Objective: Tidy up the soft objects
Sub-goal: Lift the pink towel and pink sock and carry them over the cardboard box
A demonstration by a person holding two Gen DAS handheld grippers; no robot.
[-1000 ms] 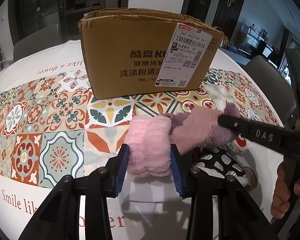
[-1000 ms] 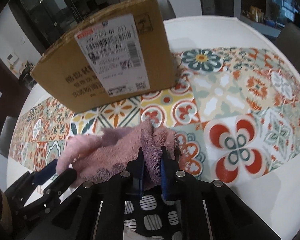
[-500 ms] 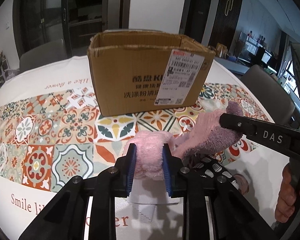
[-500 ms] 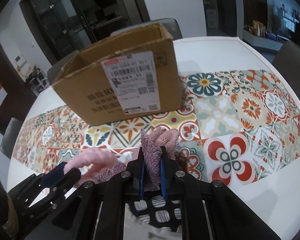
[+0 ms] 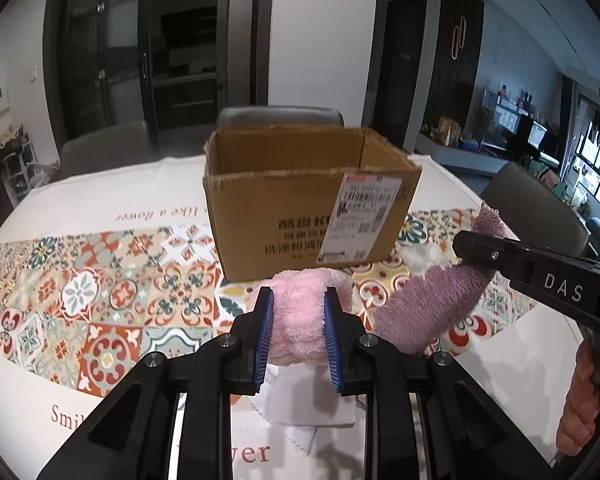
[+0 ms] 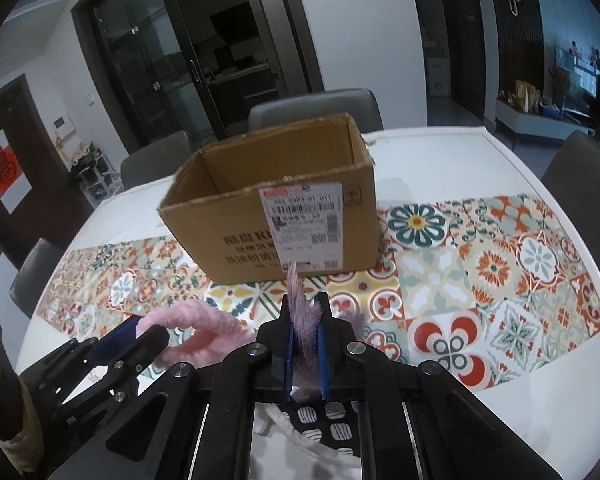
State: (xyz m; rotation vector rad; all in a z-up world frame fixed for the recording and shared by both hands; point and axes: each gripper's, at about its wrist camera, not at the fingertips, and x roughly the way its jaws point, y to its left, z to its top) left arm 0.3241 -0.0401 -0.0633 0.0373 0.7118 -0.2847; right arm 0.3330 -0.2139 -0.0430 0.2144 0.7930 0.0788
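My left gripper [image 5: 297,296] is shut on a fluffy pink cloth [image 5: 298,324], which bulges between the blue pads and is held above the table. My right gripper [image 6: 304,308] is shut on a fluffy mauve cloth [image 6: 295,284], also off the table. In the left wrist view the mauve cloth [image 5: 432,304] hangs from the right gripper [image 5: 474,246] and sags toward the pink one. I cannot tell whether the two cloths are joined. An open cardboard box [image 5: 300,208] with a white label stands just beyond both grippers, and the part of its inside that shows is bare.
A patterned tablecloth [image 5: 100,300] covers the white round table. A white cloth [image 5: 312,404] and a black-and-white patterned cloth [image 6: 320,420] lie under the grippers. Grey chairs [image 6: 316,108] ring the far side. A person's hand [image 5: 580,412] holds the right gripper's handle.
Both grippers have risen with their cloths, lifting them off the table. The left jaws closed in on the pink cloth. The box's open top has come into view.
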